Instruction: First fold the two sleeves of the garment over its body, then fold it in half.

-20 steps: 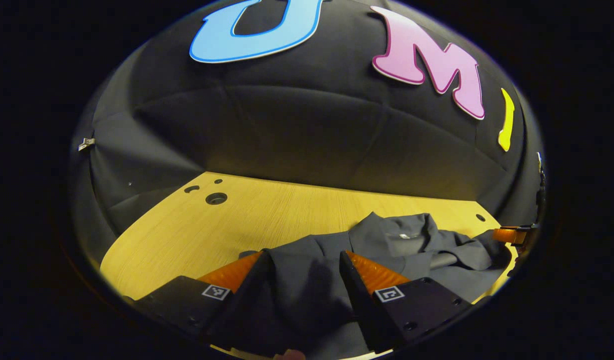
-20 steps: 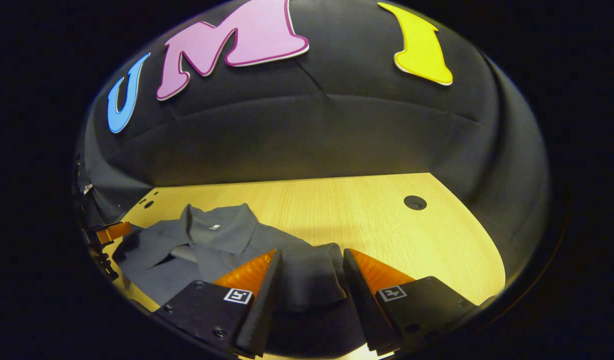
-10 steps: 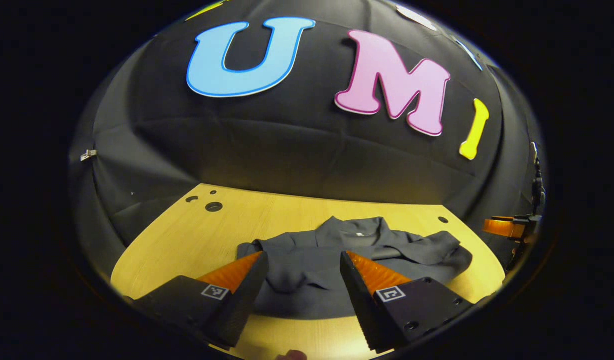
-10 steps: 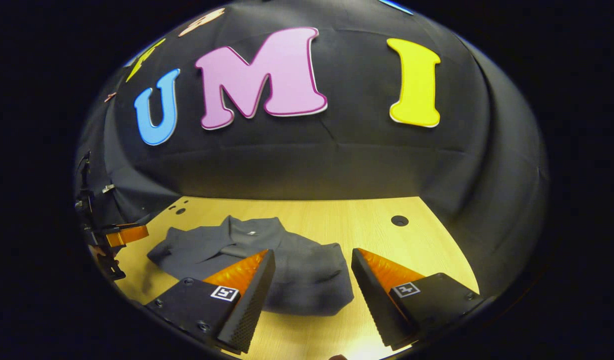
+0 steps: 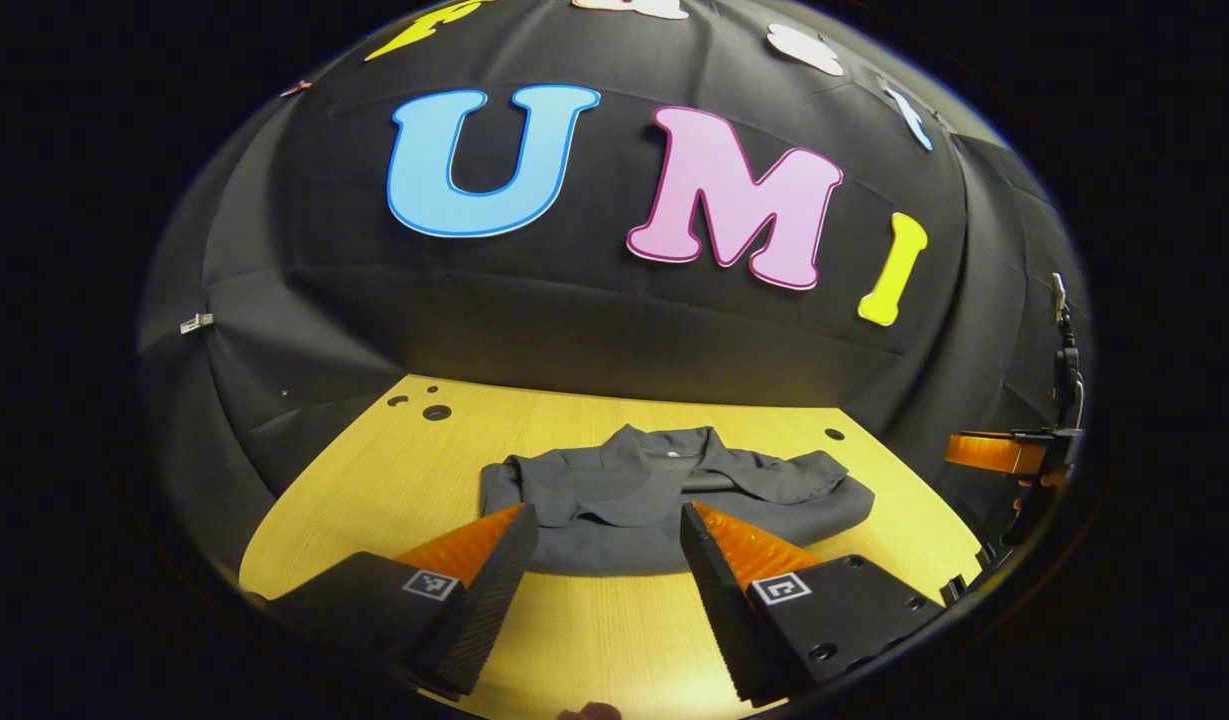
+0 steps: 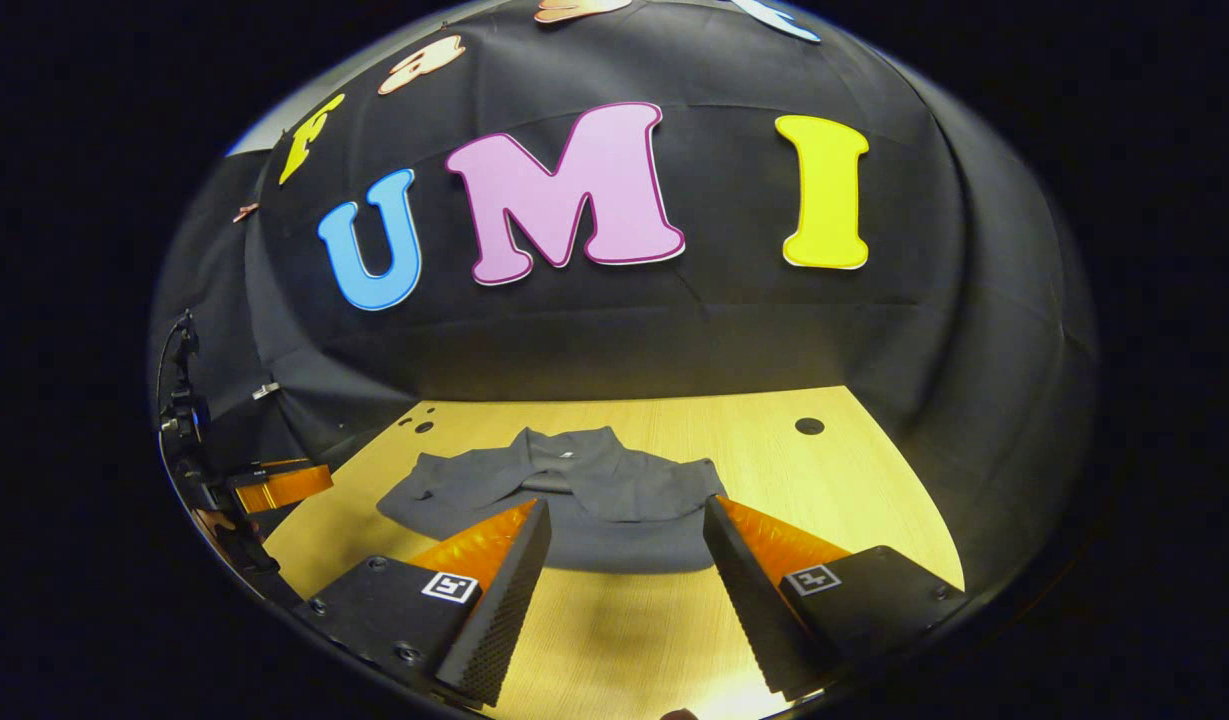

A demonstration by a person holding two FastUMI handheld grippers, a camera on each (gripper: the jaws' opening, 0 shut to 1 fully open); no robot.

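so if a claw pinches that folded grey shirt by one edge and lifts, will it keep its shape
Probably not. The grey shirt lies in soft, wrinkled layers with a limp collar, so it would likely droop and unfold. It looks thin, so probably light. Pushed across the smooth wooden table, it may bunch up rather than slide whole.

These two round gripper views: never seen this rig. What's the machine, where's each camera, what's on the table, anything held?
There is no robot arm: a person carries a two-finger gripper in each hand. Each round picture comes from a fisheye camera riding on one gripper, looking forward along its own two fingers at the bottom. The left gripper and the right gripper both have their fingers spread apart with nothing between them. On the wooden table lies a dark grey collared shirt, folded into a compact bundle with its collar toward the black cloth wall. Each view also catches the other gripper at its edge, for example in the right gripper view.
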